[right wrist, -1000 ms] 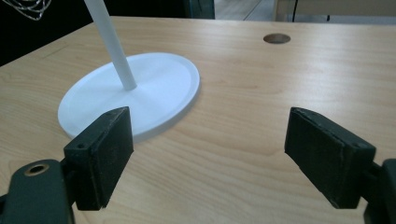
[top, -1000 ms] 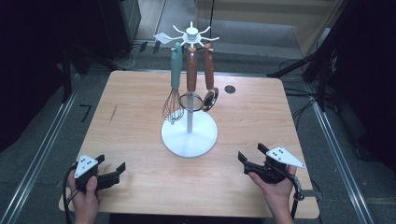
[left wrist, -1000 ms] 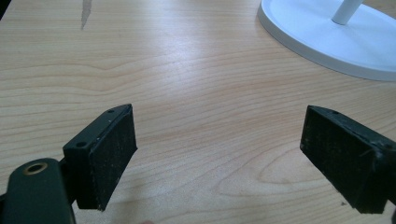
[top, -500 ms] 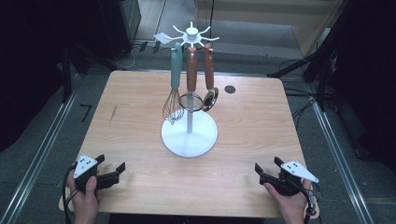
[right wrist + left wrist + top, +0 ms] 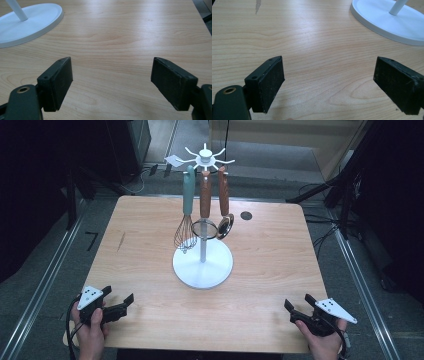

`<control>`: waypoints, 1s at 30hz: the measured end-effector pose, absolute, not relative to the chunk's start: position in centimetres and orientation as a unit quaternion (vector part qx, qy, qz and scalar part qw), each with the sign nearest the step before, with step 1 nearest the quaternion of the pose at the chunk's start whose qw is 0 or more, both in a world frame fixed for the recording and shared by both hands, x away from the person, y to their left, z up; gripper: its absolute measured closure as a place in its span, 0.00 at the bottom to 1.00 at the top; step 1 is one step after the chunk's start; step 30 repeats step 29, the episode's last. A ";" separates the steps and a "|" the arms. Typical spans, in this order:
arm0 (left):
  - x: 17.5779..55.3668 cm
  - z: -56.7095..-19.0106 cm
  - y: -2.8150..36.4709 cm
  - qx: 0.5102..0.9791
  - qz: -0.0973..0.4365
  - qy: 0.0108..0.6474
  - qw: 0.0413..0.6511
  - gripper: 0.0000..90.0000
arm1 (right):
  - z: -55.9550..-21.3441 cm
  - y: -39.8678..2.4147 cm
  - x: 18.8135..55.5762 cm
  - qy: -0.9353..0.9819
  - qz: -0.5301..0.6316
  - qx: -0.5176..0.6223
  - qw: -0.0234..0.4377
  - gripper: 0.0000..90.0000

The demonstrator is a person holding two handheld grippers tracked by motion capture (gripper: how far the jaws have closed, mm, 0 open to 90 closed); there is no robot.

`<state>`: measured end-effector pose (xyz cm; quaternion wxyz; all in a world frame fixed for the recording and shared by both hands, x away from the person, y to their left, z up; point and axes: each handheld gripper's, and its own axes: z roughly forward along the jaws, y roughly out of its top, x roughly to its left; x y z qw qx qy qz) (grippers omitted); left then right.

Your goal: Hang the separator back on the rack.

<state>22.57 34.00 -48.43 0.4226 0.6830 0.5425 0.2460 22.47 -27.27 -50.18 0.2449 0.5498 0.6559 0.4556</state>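
High view puts the left tongs (image 5: 122, 304) and right tongs (image 5: 296, 306) at the near corners of the pale wooden tabletop (image 5: 270, 250), both spread wide with nothing between them. Farther off, at the centre, stands the white round-based utensil stand (image 5: 202, 266), well apart from both; a teal-handled wire whisk (image 5: 187, 220) and two brown-handled utensils (image 5: 212, 200) hang from it.

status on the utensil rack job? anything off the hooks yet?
Done: nothing visible. The whisk, the strainer and the third utensil all hang on the white rack.
In hand: nothing. The left gripper and the right gripper sit open and empty at the near table edge.
Left: apparently the whole job.
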 end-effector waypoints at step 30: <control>23.0 -48.4 33.8 0.688 0.245 0.546 0.412 0.11 | -51.0 -29.7 21.8 0.634 0.452 0.578 0.244 0.22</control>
